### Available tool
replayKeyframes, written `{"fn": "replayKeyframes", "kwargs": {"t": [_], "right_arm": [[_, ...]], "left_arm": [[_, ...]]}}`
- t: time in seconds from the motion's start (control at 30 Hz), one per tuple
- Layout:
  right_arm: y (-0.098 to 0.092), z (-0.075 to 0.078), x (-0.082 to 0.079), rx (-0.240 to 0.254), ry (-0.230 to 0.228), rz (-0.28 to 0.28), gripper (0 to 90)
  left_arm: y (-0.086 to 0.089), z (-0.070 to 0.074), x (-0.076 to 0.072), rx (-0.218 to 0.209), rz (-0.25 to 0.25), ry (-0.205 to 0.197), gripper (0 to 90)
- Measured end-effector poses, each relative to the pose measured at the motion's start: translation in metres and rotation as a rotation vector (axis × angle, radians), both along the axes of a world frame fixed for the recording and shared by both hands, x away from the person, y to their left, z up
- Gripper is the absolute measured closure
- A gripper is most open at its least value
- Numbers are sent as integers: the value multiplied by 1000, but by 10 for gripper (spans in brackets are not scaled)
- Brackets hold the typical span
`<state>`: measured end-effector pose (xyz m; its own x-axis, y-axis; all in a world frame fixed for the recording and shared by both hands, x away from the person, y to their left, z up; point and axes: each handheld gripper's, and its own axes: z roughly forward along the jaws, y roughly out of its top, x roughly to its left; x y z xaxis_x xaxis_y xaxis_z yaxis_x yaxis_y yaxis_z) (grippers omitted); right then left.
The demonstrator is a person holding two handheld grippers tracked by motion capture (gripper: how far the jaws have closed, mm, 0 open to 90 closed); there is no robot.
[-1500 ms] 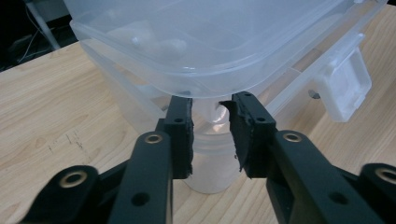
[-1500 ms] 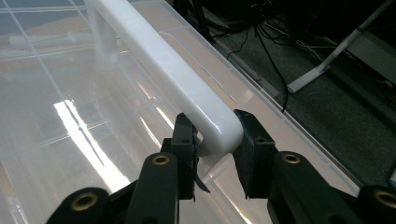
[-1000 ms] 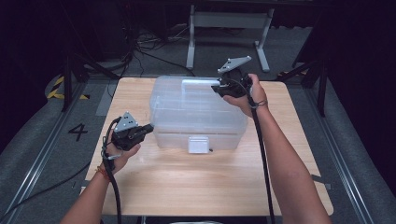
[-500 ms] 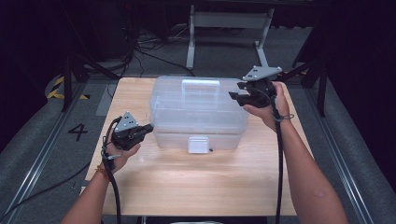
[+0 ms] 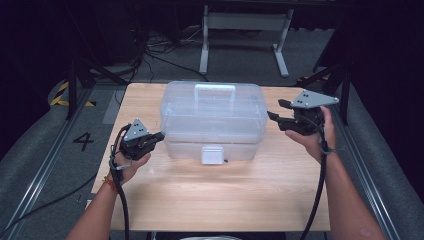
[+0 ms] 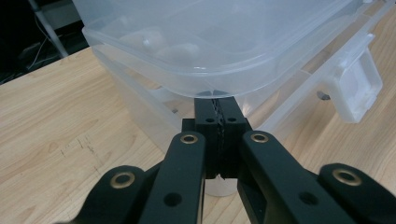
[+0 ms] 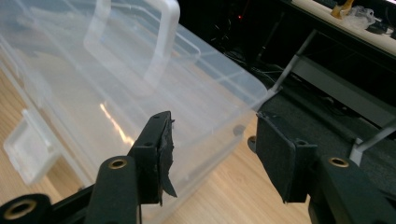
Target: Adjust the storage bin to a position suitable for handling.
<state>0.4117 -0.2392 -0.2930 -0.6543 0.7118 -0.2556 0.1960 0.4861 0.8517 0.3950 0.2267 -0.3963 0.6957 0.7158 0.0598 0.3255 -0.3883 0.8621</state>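
Clear box [image 5: 212, 120] (latched) between grippers.

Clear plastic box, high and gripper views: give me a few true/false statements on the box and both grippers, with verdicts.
1. The clear plastic box sits on the wooden table with its lid down. True.
2. The left gripper has its jaws wide open. False: they are shut, tips at the box's lid edge.
3. The right gripper grips the lid handle. False: its jaws have just been opening, nothing is between them, and it is off the box's right end.
4. A white latch hangs on the box's front wall. True.
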Motion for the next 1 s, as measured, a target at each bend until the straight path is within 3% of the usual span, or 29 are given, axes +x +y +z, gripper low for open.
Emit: {"fn": "replayKeyframes", "kwargs": {"t": [0.33,0.67,0.77,1.0], "right_arm": [[-10,-47,-16,-43,37,12,461],[-10,-68,-14,-43,62,34,439],[-8,-76,-8,-30,73,38,436],[-8,-83,3,53,62,38,454]], "left_arm": [[0,7,0,-13,5,-8,898],[0,12,2,-13,9,-16,896],[-1,12,2,-8,8,-16,895],[-2,13,1,1,13,-24,892]]}}
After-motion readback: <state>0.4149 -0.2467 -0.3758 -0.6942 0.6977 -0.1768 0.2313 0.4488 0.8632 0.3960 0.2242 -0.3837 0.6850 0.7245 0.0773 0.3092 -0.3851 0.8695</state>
